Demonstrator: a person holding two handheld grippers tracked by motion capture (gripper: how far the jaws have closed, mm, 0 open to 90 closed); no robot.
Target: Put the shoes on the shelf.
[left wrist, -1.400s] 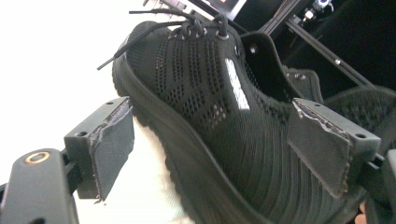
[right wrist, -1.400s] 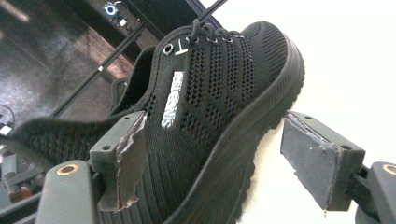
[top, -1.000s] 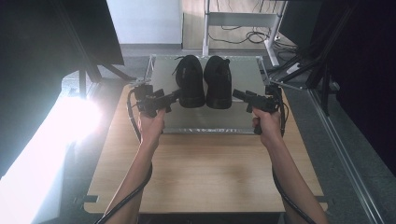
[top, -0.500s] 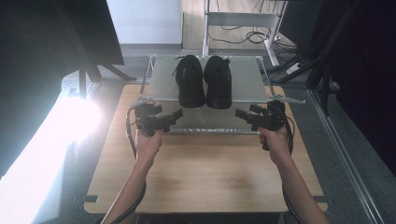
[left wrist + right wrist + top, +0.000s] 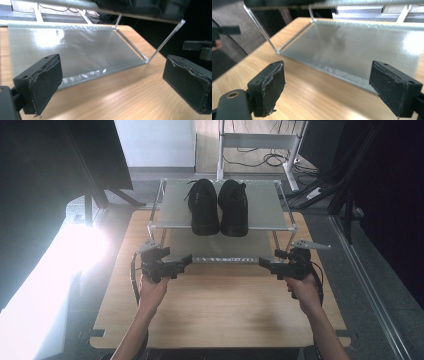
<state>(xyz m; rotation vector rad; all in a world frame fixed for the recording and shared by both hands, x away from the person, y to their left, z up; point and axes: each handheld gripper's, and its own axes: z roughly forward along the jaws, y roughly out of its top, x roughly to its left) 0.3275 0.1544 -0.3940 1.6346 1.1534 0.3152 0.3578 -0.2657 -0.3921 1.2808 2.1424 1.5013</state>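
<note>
A wooden table [image 5: 220,305] is set on a grey floor. On it stands a two-tier rack [image 5: 170,217]; a pair of black lace-up shoes [image 5: 218,206] is placed side by side on the top shelf, toes toward the person. The left gripper [image 5: 186,260] and right gripper [image 5: 263,263] are held just before the lower shelf [image 5: 75,50], jaws spread wide, nothing gripped.

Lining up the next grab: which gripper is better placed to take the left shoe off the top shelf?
Left, probably. The left gripper sits open below the left shoe, nearly in line with it. The right gripper, also open, sits nearer the right shoe.
</note>
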